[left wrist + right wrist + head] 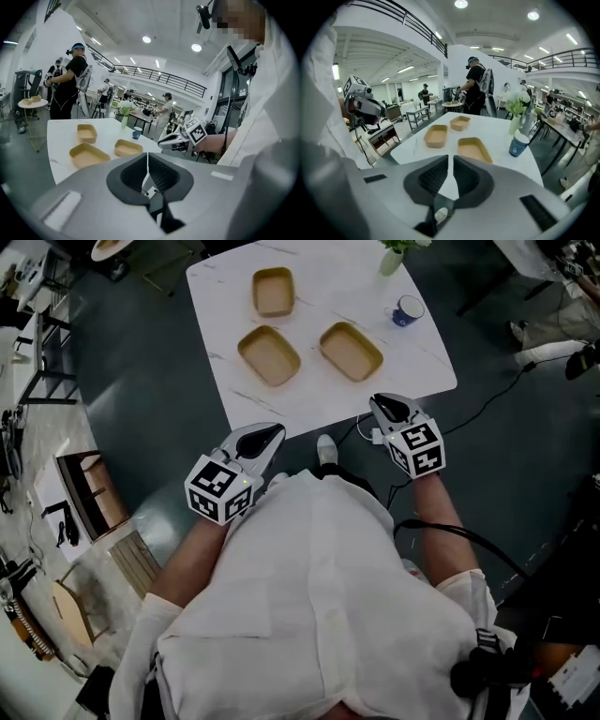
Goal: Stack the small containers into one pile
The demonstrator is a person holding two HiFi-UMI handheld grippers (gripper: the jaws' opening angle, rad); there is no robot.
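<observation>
The left gripper point(148, 163) had its jaws pressed together on nothing, and the right gripper point(451, 165) was closed and empty too. Both hung just short of the white marbled table point(337, 277). Three shallow tan rectangular containers point(269, 355) lay apart on it, unstacked. There was one blue paper cup point(407, 311) and one pale vase point(392, 259), its greenery cut off at the top.

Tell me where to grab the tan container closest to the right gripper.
Probably its near end wall, one jaw inside, one outside, coming down from the near edge of the table. The tan container is shallow, open-topped, empty, with that end towards the right gripper, whose shut jaws must open first.
</observation>
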